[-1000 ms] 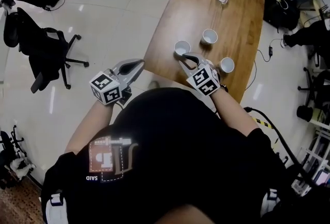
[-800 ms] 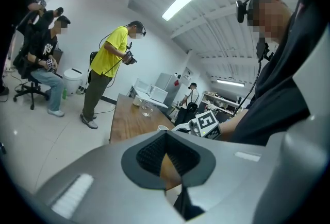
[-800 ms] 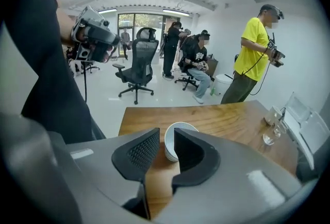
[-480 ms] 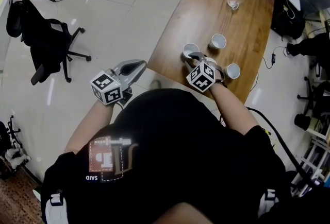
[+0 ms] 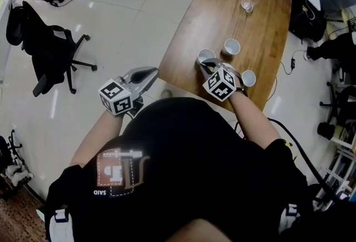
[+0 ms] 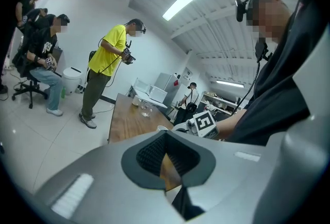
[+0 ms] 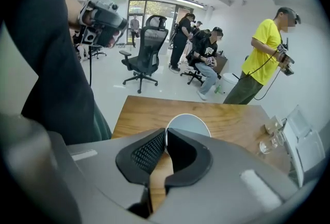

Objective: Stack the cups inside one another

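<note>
The left gripper point(image 5: 149, 73) hangs off the wooden table's point(image 5: 261, 29) near corner, above the floor. Its jaws are together at the tips with nothing between them point(image 6: 165, 138). The right gripper point(image 5: 207, 63) points steeply down at the nearest cup point(image 5: 205, 55). Its jaws have just been closing and now pinch that cup's near rim point(image 7: 166, 134), one pad inside and one outside. The cup stands upright by the table's near edge. A second cup point(image 5: 231, 47) and a third cup point(image 5: 248, 78) stand apart to its right.

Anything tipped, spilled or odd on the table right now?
Nothing stands out. The three cups stand upright on the table, no spill shows; the right tongs have just closed on the near cup's rim.
</note>
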`<state>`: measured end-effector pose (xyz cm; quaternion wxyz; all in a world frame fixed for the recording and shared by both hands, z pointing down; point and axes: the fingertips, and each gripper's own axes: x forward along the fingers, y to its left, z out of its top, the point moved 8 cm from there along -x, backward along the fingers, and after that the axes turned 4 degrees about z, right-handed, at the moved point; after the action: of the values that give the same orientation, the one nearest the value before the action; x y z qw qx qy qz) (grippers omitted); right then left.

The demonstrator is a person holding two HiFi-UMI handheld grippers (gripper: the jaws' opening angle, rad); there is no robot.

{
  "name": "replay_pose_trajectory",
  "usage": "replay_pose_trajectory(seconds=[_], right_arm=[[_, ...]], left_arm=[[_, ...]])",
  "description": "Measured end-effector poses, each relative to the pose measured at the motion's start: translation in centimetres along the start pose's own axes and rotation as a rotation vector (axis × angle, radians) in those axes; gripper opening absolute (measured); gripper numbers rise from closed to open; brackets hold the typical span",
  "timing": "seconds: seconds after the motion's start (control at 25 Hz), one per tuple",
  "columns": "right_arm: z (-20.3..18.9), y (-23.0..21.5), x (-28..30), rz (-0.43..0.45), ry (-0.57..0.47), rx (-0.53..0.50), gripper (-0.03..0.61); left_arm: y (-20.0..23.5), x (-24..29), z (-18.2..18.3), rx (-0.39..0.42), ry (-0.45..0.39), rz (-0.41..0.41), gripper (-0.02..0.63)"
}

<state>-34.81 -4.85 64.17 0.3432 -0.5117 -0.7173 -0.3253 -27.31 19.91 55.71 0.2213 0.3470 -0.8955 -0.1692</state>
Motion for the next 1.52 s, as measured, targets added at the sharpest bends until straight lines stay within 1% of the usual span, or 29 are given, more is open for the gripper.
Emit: replay_pose_trajectory(seconds=[0.16, 0.28, 0.44, 0.56, 0.68, 0.72, 0.8, 0.84, 0.88, 0.96, 1.04, 1.12, 1.2, 1.24, 1.28, 1.4, 1.44, 1.52], right_arm=[[0.7, -3.0, -5.3, -0.07, -0.09, 0.089, 0.028], [0.2, -5.9, -8.5, -0.133, -0.115, 0.142, 0.028], [-2.1, -9.3, -10.2, -0.194, -0.052, 0.162, 0.028], [-3.9, -10.6, -9.3, -0.193, 0.014, 0.172, 0.028], [-5.4, -11.1, -7.3, -0.174, 0.066, 0.182, 0.032], [-5.7, -11.2, -6.8, -0.168, 0.071, 0.188, 0.049], [-5.6, -11.2, -6.8, -0.177, 0.053, 0.205, 0.104], [-5.2, -11.2, -7.6, -0.195, 0.022, 0.213, 0.123], [-4.5, -11.1, -9.1, -0.22, -0.03, 0.225, 0.126], [-3.1, -10.4, -13.0, -0.26, -0.191, 0.27, 0.12], [-2.9, -8.5, -16.4, -0.249, -0.362, 0.343, 0.097], [-4.9, -6.0, -18.3, -0.207, -0.47, 0.439, 0.075], [-8.2, -3.3, -19.2, -0.195, -0.518, 0.551, 0.057], [-10.0, -1.9, -19.4, -0.211, -0.532, 0.612, 0.051], [-11.8, -0.6, -19.5, -0.242, -0.545, 0.672, 0.049], [-16.4, 2.6, -19.5, -0.38, -0.593, 0.84, 0.023], [-17.6, 3.4, -19.3, -0.406, -0.606, 0.891, 0.016], [-19.3, 4.7, -18.7, -0.411, -0.606, 0.948, 0.014]], left_arm=[[-0.6, 1.1, 0.7, 0.011, -0.015, -0.027, 0.002], [-0.8, 1.8, 1.0, 0.015, -0.022, -0.04, 0.002], [-1.3, 2.6, 1.1, 0.02, -0.019, -0.052, 0.002], [-1.7, 3.0, 1.1, 0.022, -0.014, -0.055, 0.002], [-1.7, 2.9, 0.9, 0.022, -0.008, -0.048, 0.002], [-1.6, 2.7, 0.9, 0.021, -0.006, -0.045, 0.002], [-1.3, 2.4, 0.8, 0.018, -0.001, -0.039, 0.002], [-1.2, 2.3, 0.7, 0.018, 0.0, -0.039, 0.002], [-1.2, 2.3, 0.7, 0.017, 0.0, -0.04, 0.002], [-1.1, 2.6, 0.9, 0.019, -0.005, -0.049, 0.002], [-1.0, 3.1, 1.2, 0.021, -0.012, -0.062, 0.002], [-1.2, 4.2, 1.5, 0.027, -0.017, -0.084, 0.002], [-1.9, 6.0, 2.1, 0.04, -0.019, -0.117, 0.002], [-2.3, 6.9, 2.3, 0.049, -0.018, -0.135, 0.002], [-2.8, 7.7, 2.4, 0.058, -0.016, -0.15, 0.002], [-3.9, 10.0, 2.6, 0.084, 0.005, -0.182, 0.002], [-4.2, 10.8, 2.6, 0.092, 0.017, -0.19, 0.002], [-5.0, 12.2, 2.4, 0.104, 0.039, -0.207, 0.002]])
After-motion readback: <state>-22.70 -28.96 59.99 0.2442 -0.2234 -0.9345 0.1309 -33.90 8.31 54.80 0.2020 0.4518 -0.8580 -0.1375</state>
